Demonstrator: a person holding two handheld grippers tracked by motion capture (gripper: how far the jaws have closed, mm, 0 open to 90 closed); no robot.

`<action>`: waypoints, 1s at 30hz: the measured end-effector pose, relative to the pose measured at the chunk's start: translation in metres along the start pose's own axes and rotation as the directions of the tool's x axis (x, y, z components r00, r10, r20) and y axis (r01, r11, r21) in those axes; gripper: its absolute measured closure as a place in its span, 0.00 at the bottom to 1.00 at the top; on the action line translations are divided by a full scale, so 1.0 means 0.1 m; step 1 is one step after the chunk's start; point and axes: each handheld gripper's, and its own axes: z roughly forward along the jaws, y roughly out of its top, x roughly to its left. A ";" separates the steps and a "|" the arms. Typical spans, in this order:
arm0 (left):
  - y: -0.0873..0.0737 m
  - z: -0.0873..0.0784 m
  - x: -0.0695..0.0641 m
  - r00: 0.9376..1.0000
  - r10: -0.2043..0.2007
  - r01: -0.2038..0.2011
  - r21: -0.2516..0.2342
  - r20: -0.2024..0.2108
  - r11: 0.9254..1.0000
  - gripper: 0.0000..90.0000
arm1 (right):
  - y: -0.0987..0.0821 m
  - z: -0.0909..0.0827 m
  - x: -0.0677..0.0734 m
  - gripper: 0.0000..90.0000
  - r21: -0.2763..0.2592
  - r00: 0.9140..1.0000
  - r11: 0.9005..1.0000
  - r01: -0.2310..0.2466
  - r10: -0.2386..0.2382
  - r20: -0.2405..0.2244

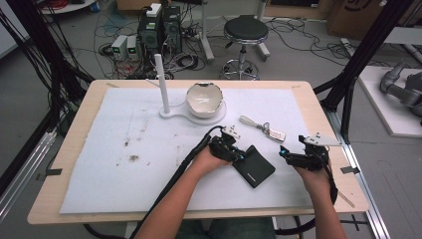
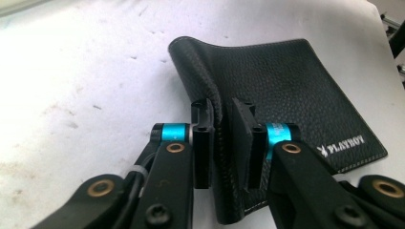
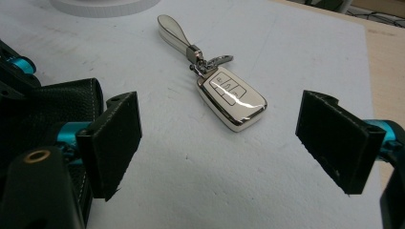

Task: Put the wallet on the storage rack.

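White foam sheeting (image 1: 149,149) covers a pale wooden table (image 1: 74,149) in a workshop, with a round black stool (image 1: 245,31) and tangled cables on the floor beyond the far edge.

Near the middle front of the sheet lies a black leather wallet (image 1: 255,167), folded, with a small printed logo near one corner. In the left gripper view the wallet (image 2: 286,86) lies flat except for its near edge, which curls up between the two jaws. The left gripper (image 1: 234,152) is clamped on that raised edge, its black pads pressing the leather from both sides; the person's left hand (image 1: 209,162) holds it just left of the wallet.

To the right of the wallet, the right gripper (image 1: 291,157) sits low over the sheet in the person's right hand (image 1: 313,174), jaws spread wide and grasping nothing. Its own view shows the two pads well apart, with a glossy white car key fob (image 3: 231,98) lying on the foam ahead of them, between their lines but untouched. A pale strap loop (image 3: 174,33) runs from the fob's metal clip. From above the fob (image 1: 275,133) lies just behind the wallet.

Farther back, a white bowl with a jagged rim (image 1: 204,99) sits on a white stand base (image 1: 191,115), beside an upright white post (image 1: 161,82).
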 end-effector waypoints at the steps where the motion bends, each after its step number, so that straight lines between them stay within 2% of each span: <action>1: 0.00 0.00 0.01 1.000 -0.009 0.009 -0.004 0.003 1.000 0.89 | 0.00 0.00 0.00 0.18 0.001 1.000 1.000 -0.001 0.001 0.003; 6: 0.03 -0.07 -0.01 1.000 -0.017 0.018 -0.039 0.017 0.999 0.91 | 0.00 0.00 0.00 0.18 0.002 1.000 1.000 -0.001 0.001 0.000; 9: 0.07 -0.17 -0.03 1.000 -0.005 0.006 -0.063 0.013 0.998 0.91 | -0.01 0.01 -0.01 0.18 0.002 1.000 1.000 -0.002 0.002 0.002; 14: 0.12 -0.42 -0.05 1.000 0.014 -0.016 -0.112 -0.016 0.994 0.92 | -0.01 0.01 0.00 0.18 0.005 1.000 1.000 0.003 -0.003 -0.003; 17: 0.16 -0.59 -0.05 0.998 0.030 -0.037 -0.132 -0.059 0.991 0.92 | 0.00 0.02 0.02 0.18 0.011 1.000 1.000 0.004 -0.004 -0.004; 22: 0.25 -0.92 -0.05 0.990 0.052 -0.074 -0.164 -0.132 0.984 0.92 | 0.00 0.04 0.05 0.18 0.018 1.000 1.000 0.016 -0.016 -0.007; 25: 0.32 -1.12 -0.02 0.982 0.063 -0.095 -0.175 -0.181 0.980 0.92 | 0.00 0.05 0.06 0.18 0.021 1.000 1.000 0.016 -0.016 -0.011; 30: 0.43 -1.45 0.04 0.972 0.061 -0.112 -0.221 -0.226 0.969 0.92 | 0.01 0.07 0.08 0.18 0.024 1.000 0.999 0.023 -0.022 -0.017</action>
